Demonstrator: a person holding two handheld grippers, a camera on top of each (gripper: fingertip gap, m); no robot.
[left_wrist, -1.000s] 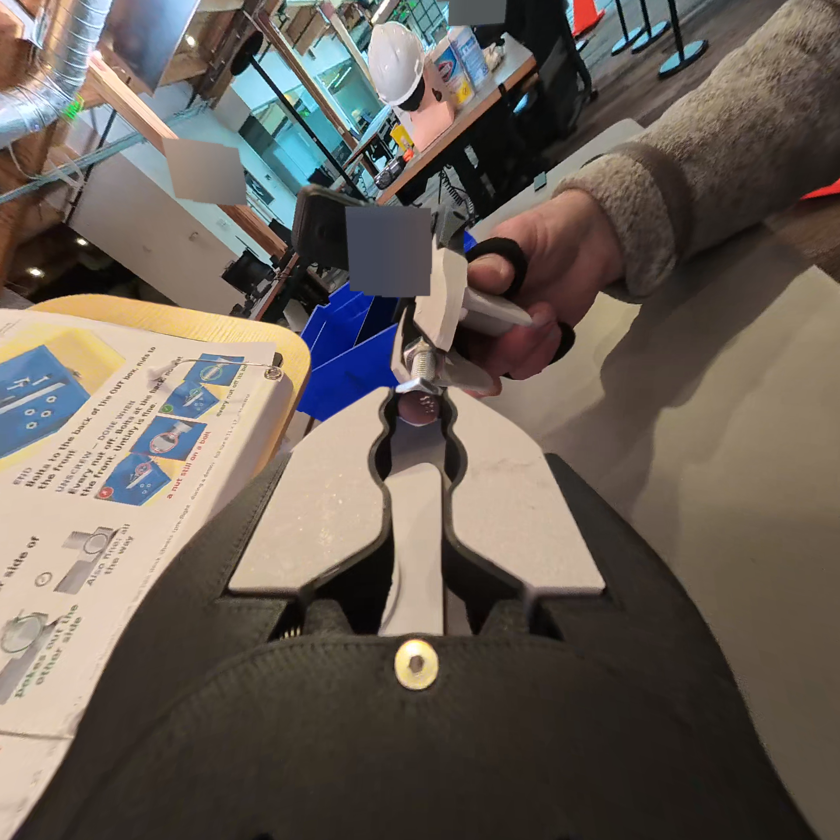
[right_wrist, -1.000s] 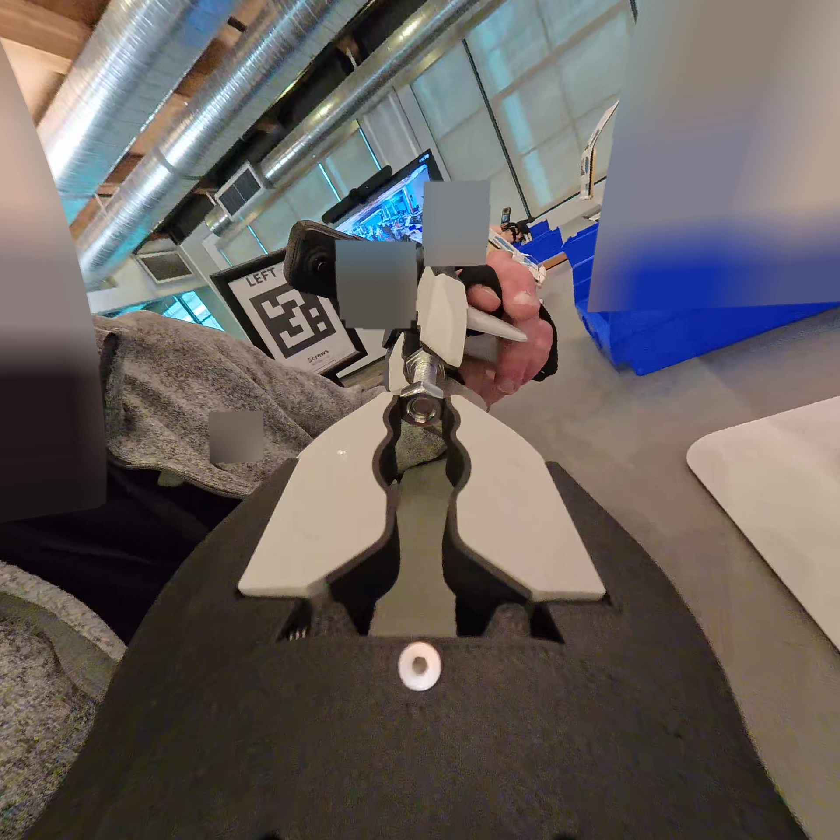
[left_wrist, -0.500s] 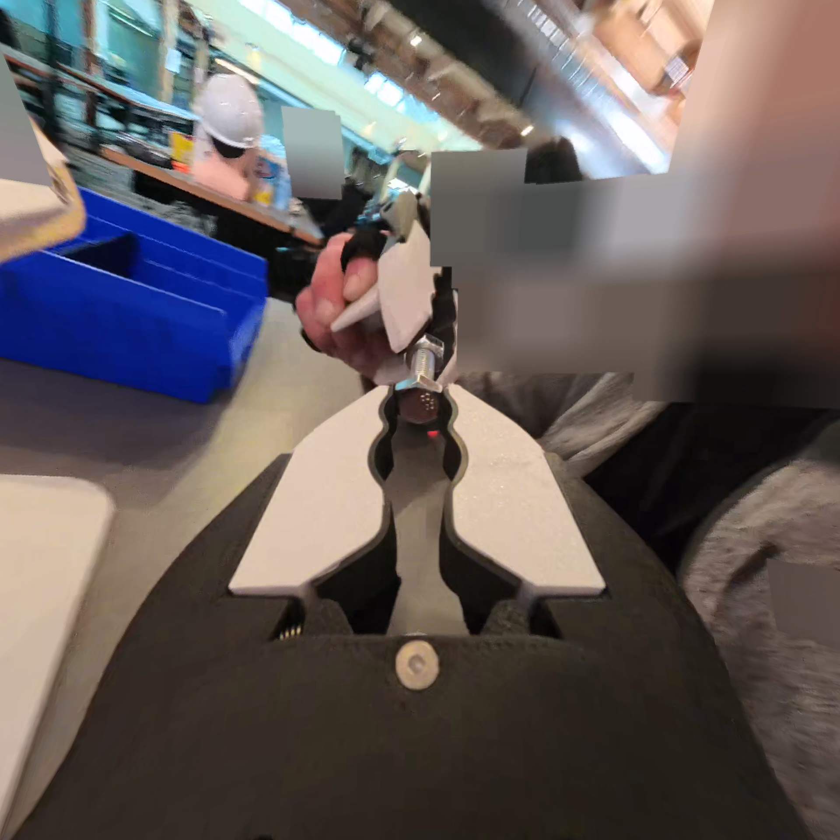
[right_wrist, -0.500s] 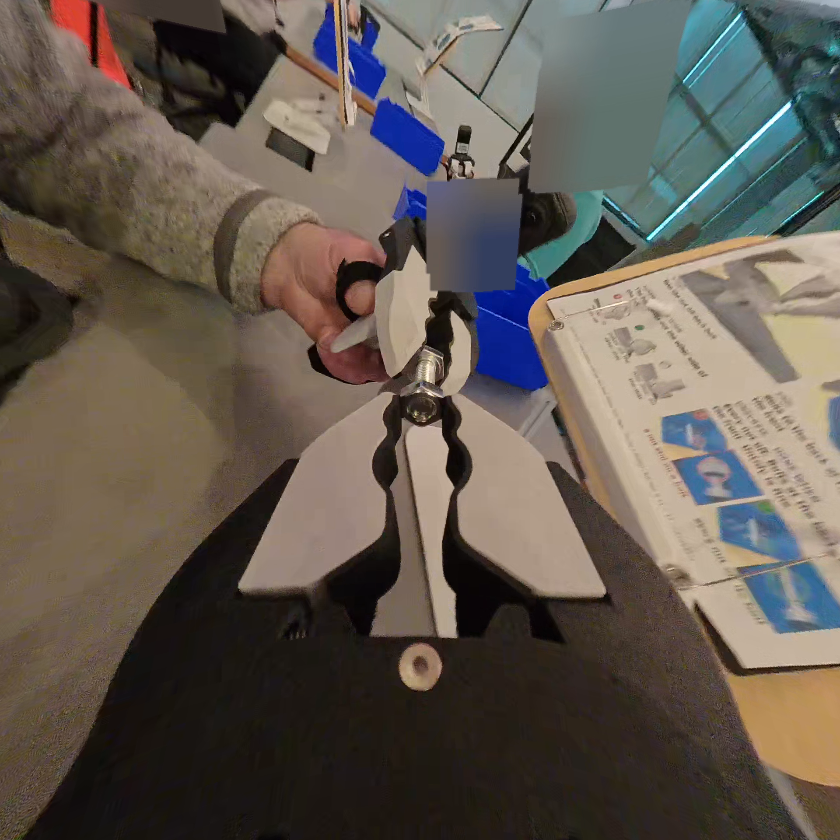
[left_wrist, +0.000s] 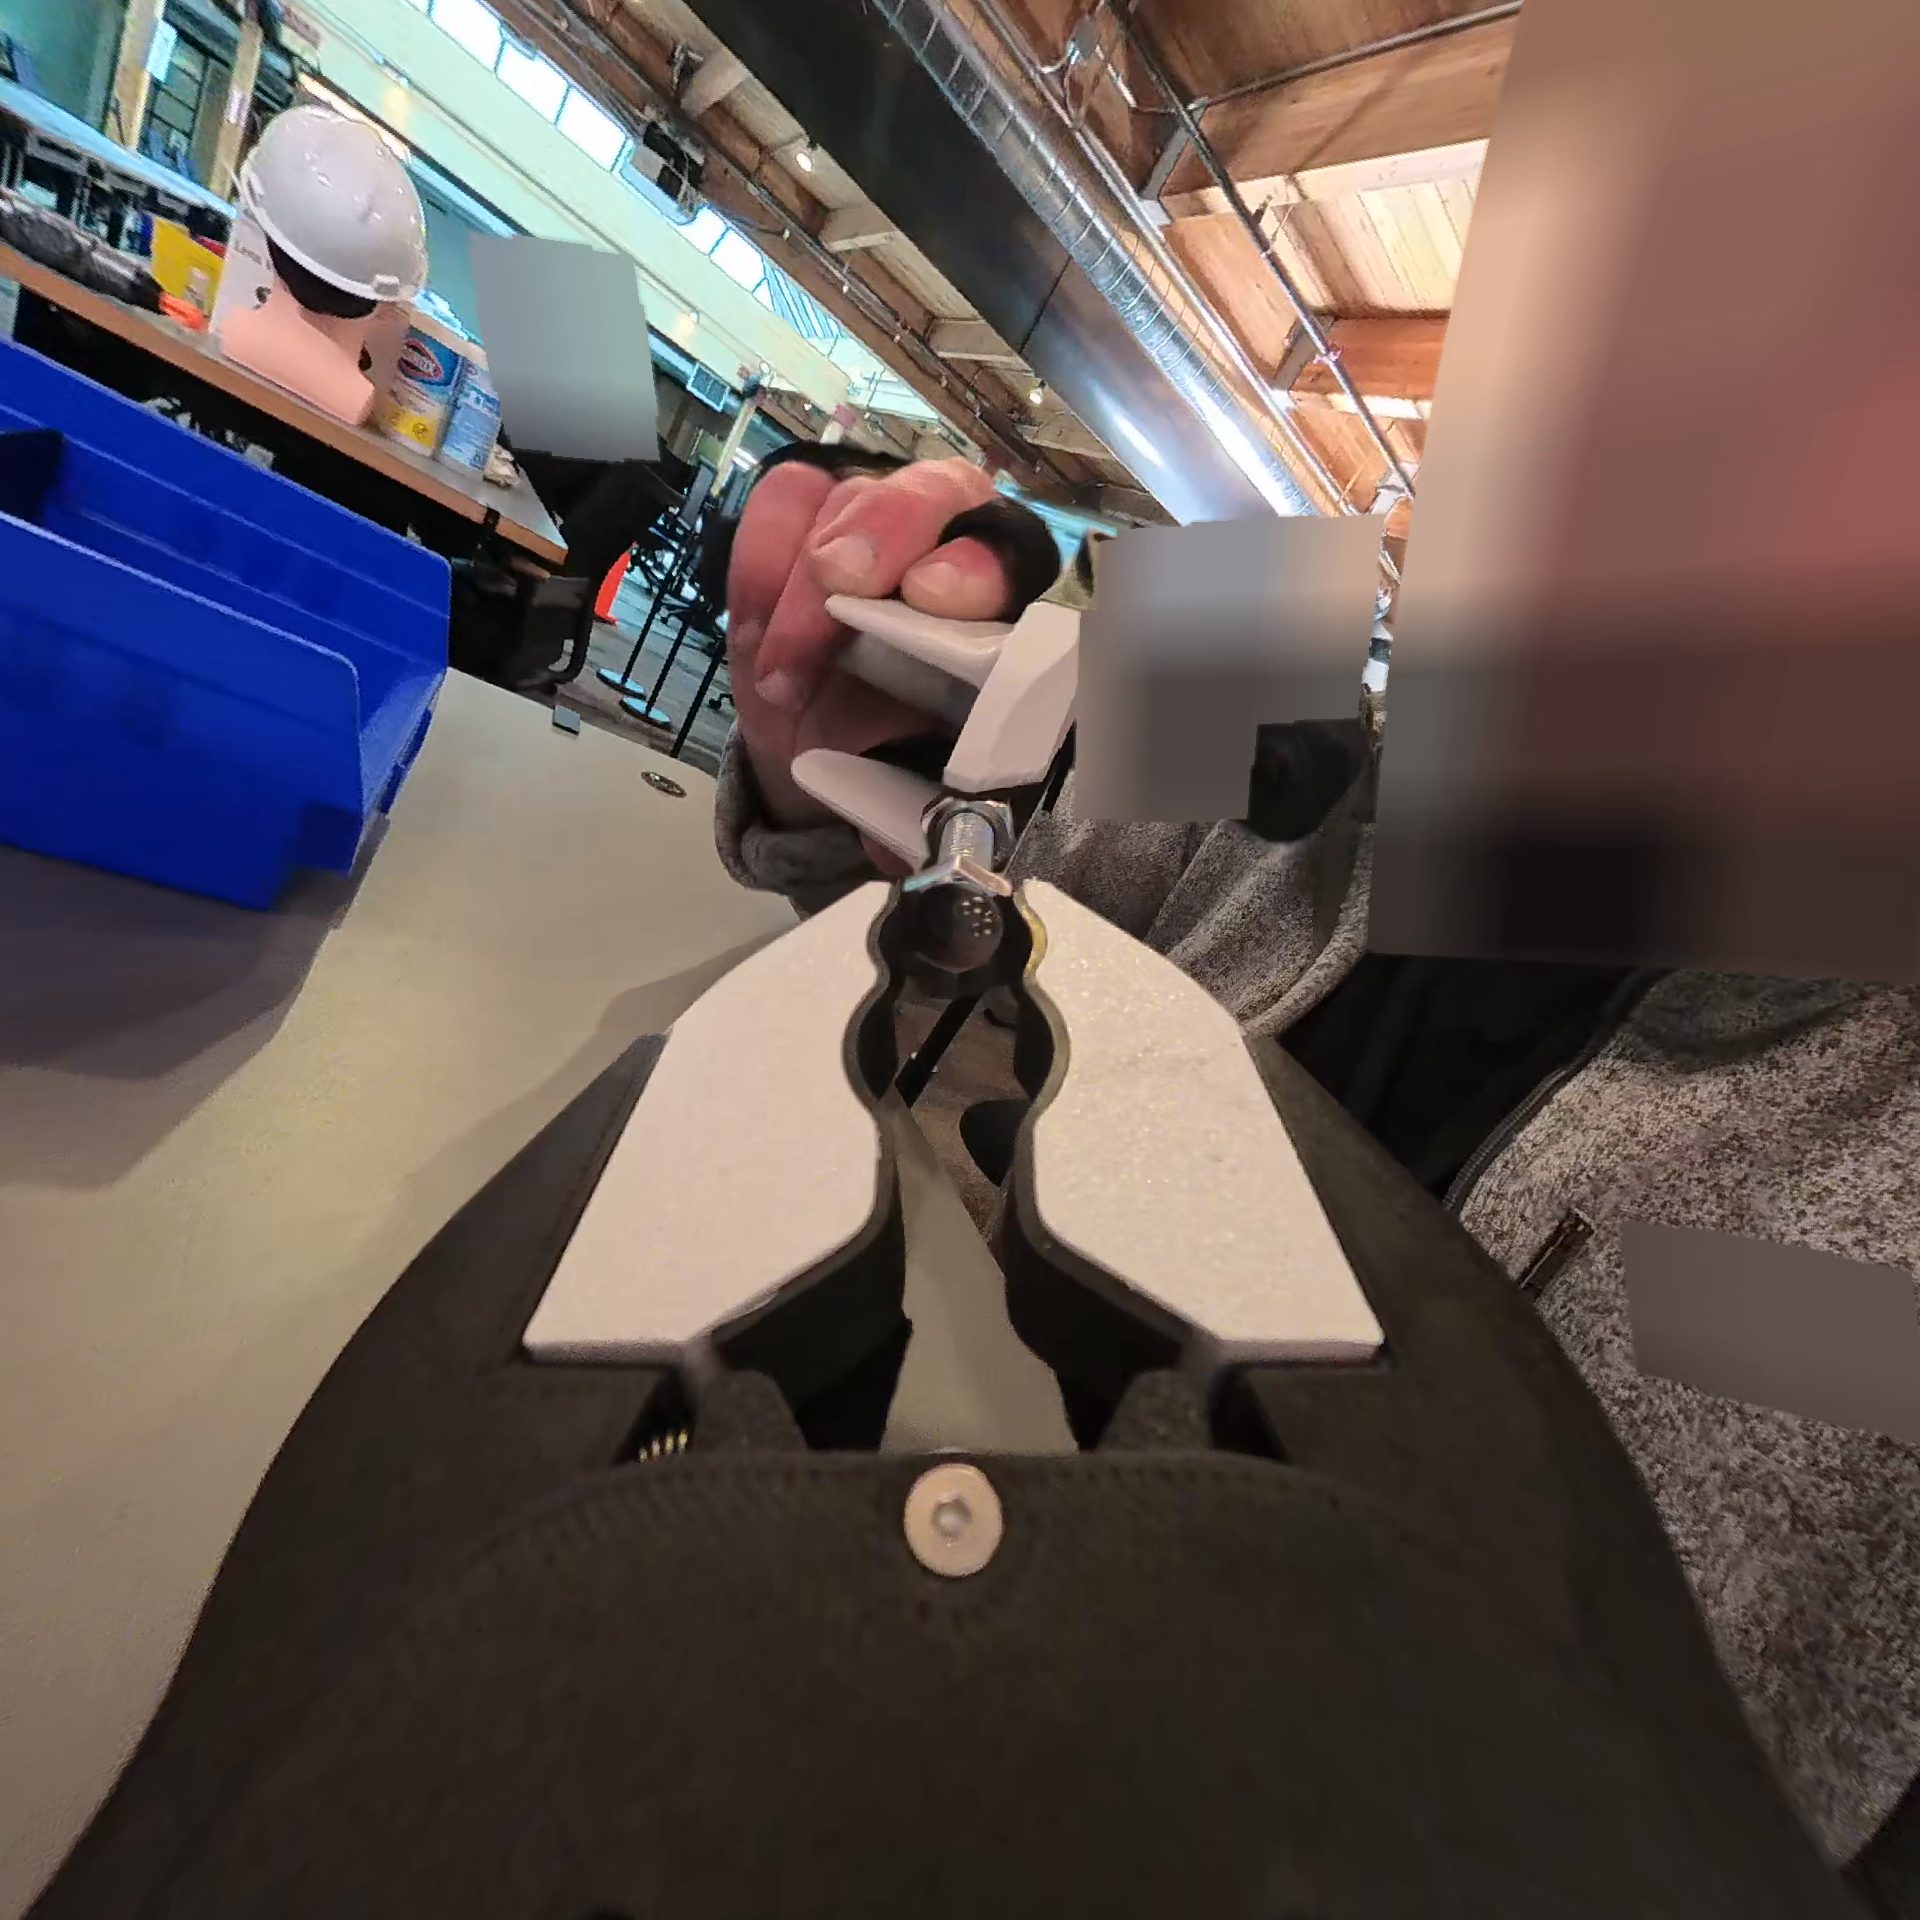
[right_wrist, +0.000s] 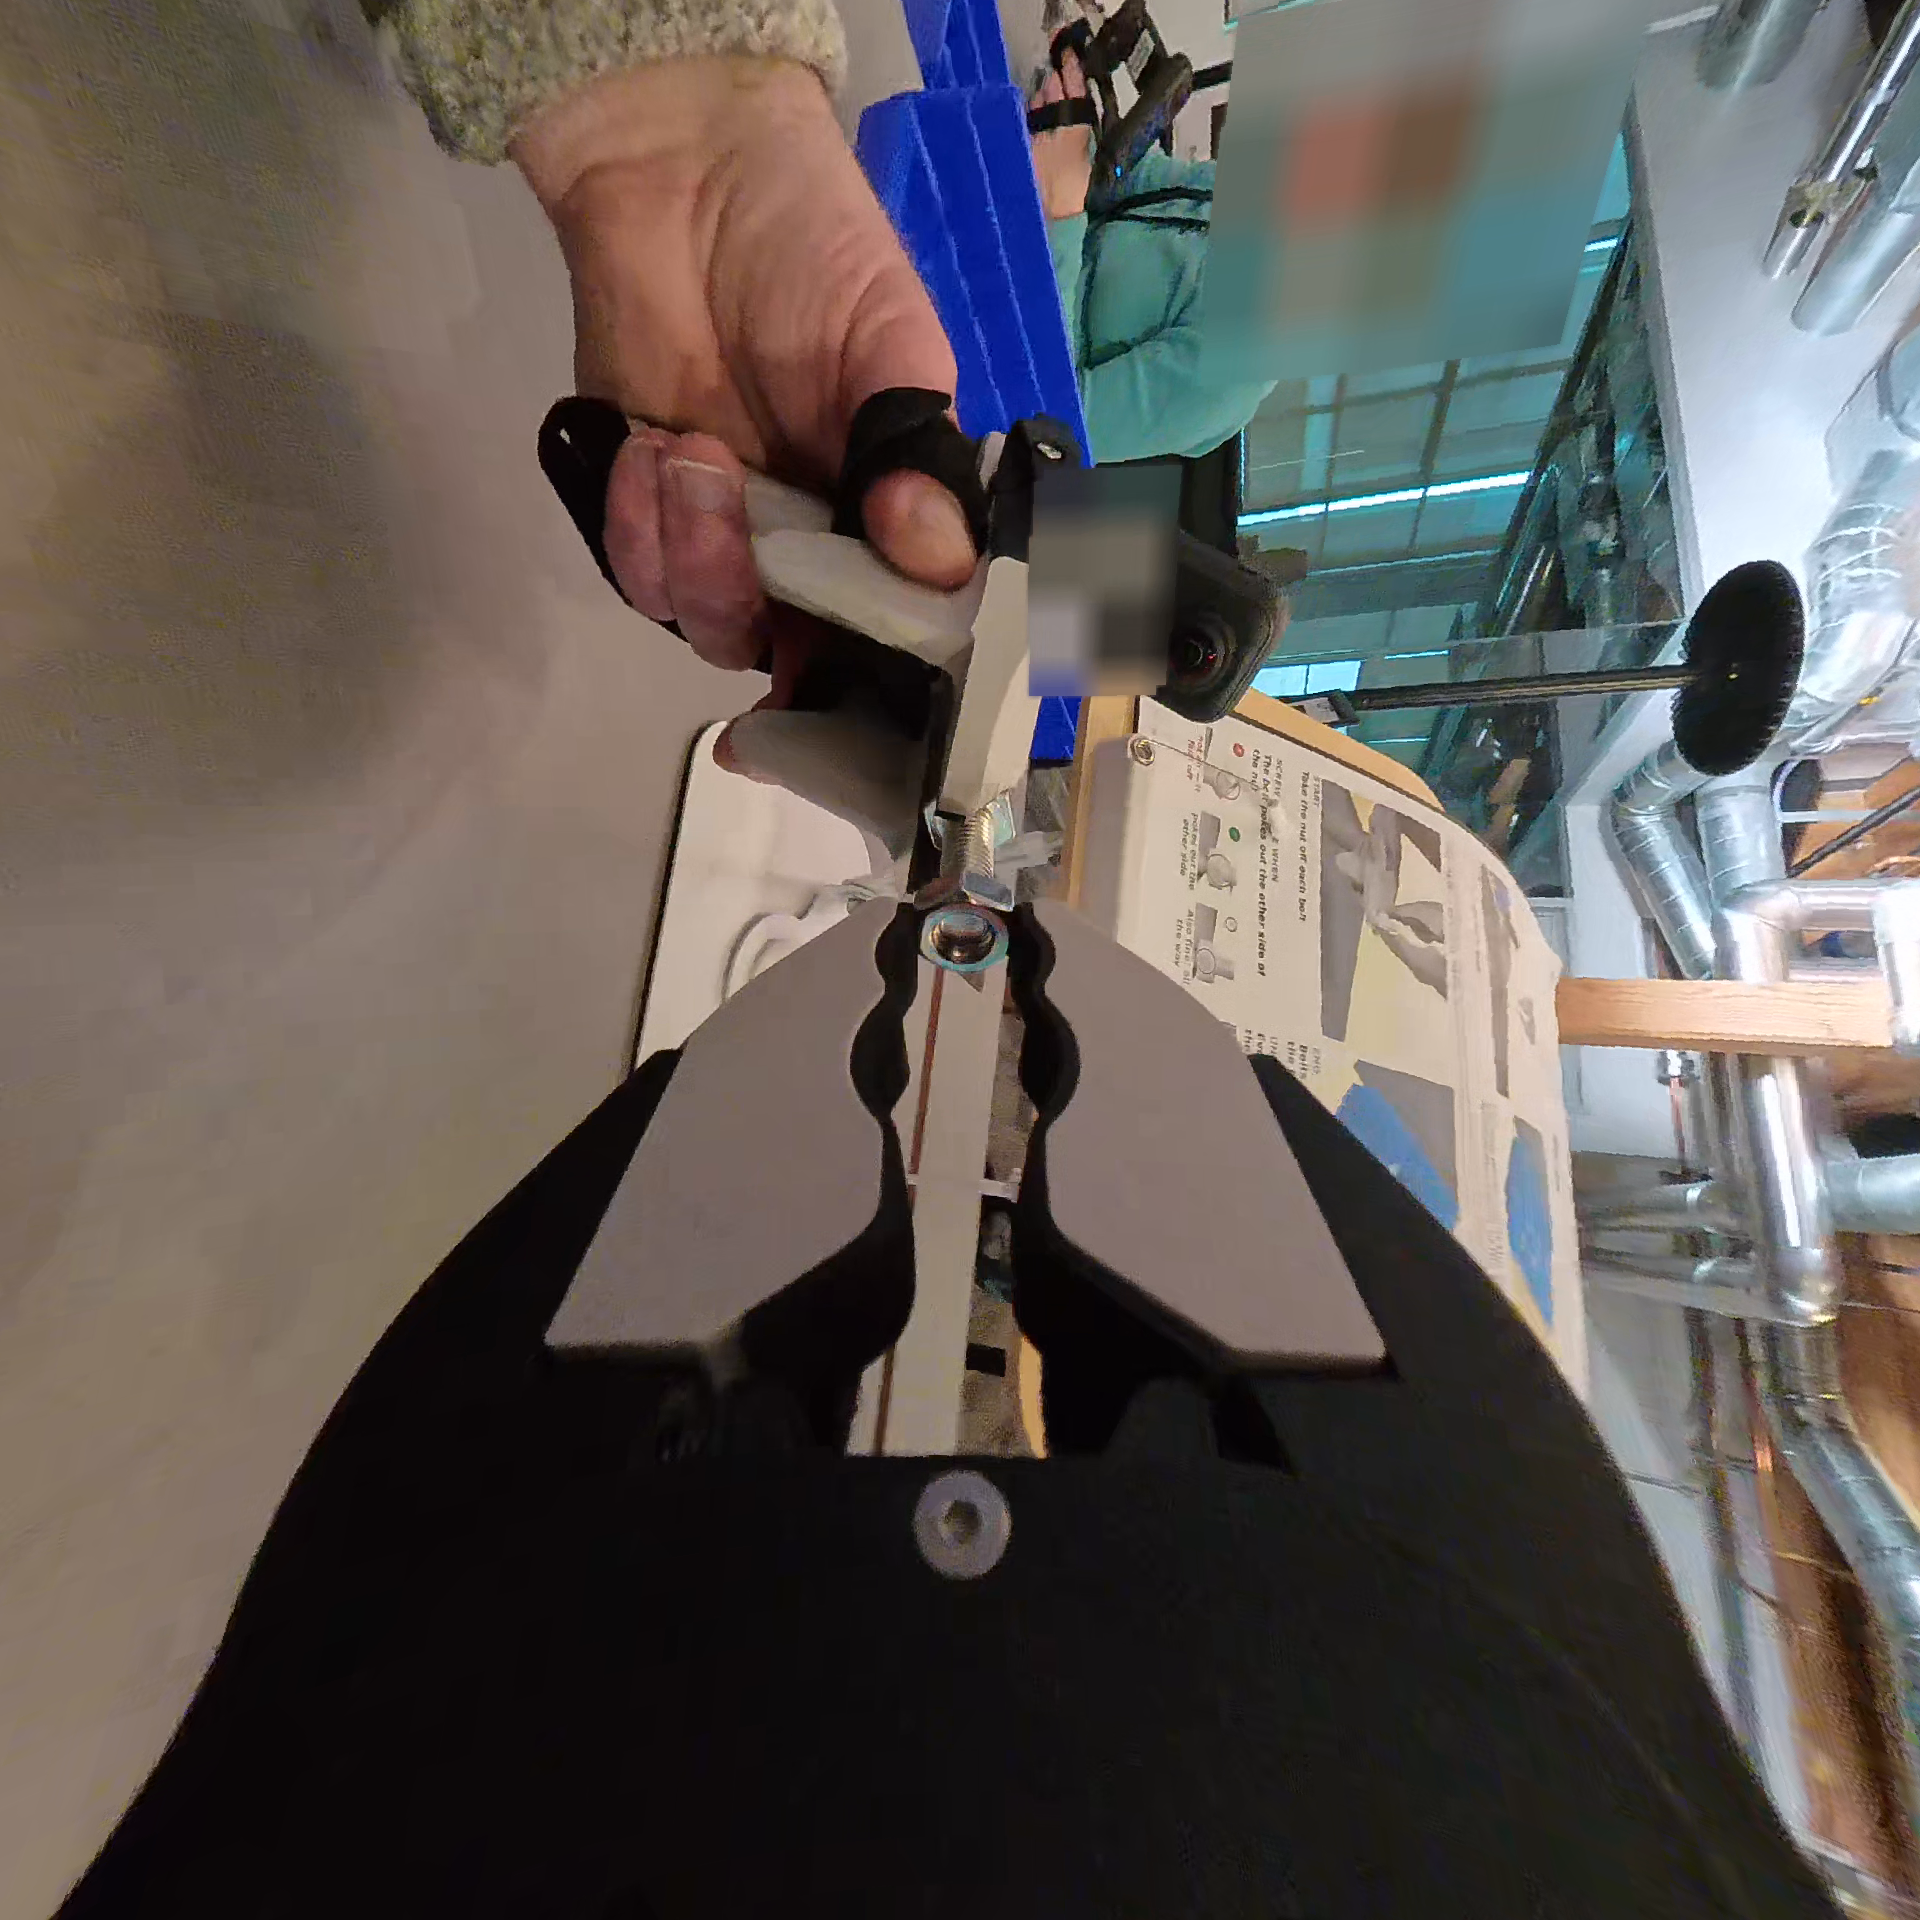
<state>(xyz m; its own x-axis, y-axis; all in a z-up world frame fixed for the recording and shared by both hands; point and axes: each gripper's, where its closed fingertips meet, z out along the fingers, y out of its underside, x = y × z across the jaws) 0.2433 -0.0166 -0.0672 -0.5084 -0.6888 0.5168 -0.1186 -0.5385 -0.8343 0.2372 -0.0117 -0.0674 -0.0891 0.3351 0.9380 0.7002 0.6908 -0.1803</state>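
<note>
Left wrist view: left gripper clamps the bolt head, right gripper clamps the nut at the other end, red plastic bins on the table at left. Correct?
One slip: the plastic bins on the grey table are blue, not red, as the left wrist view shows. The rest holds: the left gripper clamps the silver bolt's head, and the right gripper clamps the nut.

Blue bin (left_wrist: 187, 665) blocks left; grey tabletop (left_wrist: 343, 1039) beside it open.

Both ends of the bolt (left_wrist: 961, 836) are buried between gripper fingers. The blue bin (left_wrist: 187, 665) runs off the left edge. The instruction sheet (right_wrist: 1382, 997) is smeared, its small pictures unreadable.
</note>
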